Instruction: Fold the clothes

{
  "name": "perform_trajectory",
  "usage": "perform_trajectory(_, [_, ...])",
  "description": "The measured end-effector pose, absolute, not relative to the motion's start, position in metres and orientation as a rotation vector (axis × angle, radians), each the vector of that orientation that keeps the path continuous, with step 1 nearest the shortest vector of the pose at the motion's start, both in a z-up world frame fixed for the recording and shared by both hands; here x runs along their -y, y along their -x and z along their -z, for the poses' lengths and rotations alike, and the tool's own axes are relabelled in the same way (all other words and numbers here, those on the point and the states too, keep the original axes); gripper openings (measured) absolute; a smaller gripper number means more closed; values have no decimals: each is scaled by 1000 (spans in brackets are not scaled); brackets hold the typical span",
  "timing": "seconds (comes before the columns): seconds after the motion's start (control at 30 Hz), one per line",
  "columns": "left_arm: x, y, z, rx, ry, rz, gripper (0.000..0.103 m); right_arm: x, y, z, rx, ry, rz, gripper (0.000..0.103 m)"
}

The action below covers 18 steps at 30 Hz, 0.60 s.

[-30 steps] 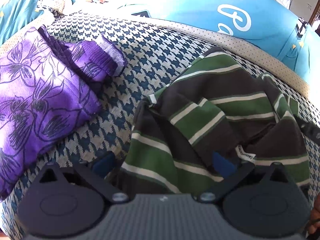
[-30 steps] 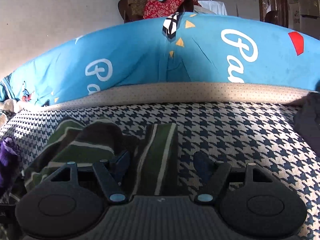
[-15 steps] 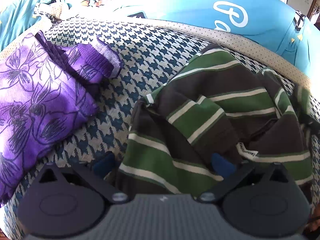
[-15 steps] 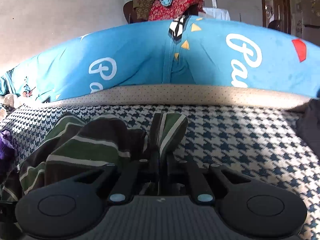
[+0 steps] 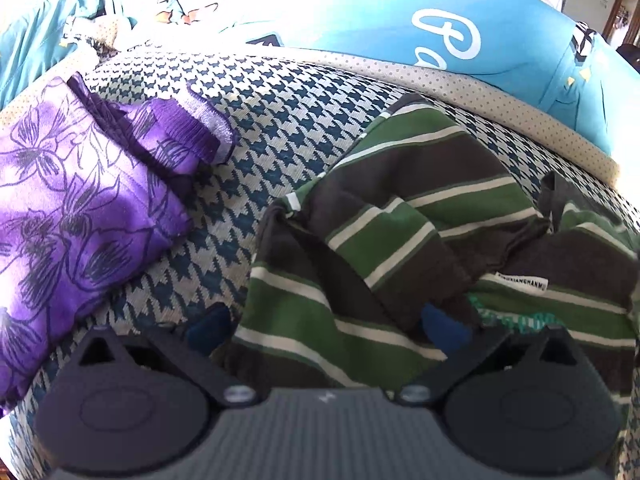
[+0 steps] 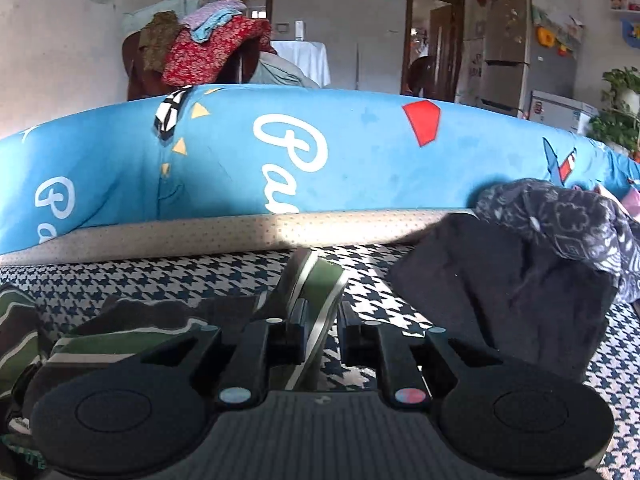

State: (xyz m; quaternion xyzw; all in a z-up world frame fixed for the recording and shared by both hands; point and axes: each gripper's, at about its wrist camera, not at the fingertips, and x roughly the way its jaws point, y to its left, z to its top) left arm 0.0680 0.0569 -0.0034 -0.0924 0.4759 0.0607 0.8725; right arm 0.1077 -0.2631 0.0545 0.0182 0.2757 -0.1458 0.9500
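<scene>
We see the striped shirt [image 5: 400, 216], green and dark brown with thin cream lines, lying crumpled on the houndstooth cover [image 5: 280, 128] of what looks like a bed or sofa, with its neck label facing up near the right side of the left wrist view. Our left tool [image 5: 326, 330] hangs over the near edge of the shirt with its jaws spread wide; one blue pad sits on the houndstooth cover just beside the hem, the other lies against the dark fabric near the collar, and the pads do not press on anything between them. To the left of the shirt, apart from it, lies a folded purple floral garment [image 5: 76, 208] with a ribbed purple cuff on top. Our right tool [image 6: 320, 316] has a narrow fold of the striped shirt [image 6: 316, 280] between its fingers; the strip stands up out of the jaws above the cover, while the rest of the shirt trails off to the left. The jaws are nearly together and opening slightly, with the fabric still caught between them. Just to the right of this tool sits a heap of dark clothes [image 6: 512, 292], topped by a patterned grey piece. Behind everything runs a blue quilt [image 6: 340, 160] with white lettering along a dotted beige edge.
</scene>
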Motion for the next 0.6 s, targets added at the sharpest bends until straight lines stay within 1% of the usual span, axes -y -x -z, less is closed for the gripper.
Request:
perform_trajectory(0.17, [-57,-64,1,-992,175,-115,103,246,-89,-55,-601,-101,110,18])
perform_trajectory(0.37, [-63,-56,-3,-987,140,-114,103,183,-72,-45,-681,-74,-232,19])
perform_trajectory(0.43, [-69,-52,-5,-977,129,-125,103,164,-69,-41,-696,-54,-325,22])
perform_trajectory(0.6, [-88,-44,-11,-950,101,-152,103,125,-62,-30,-708,-7,-457,38])
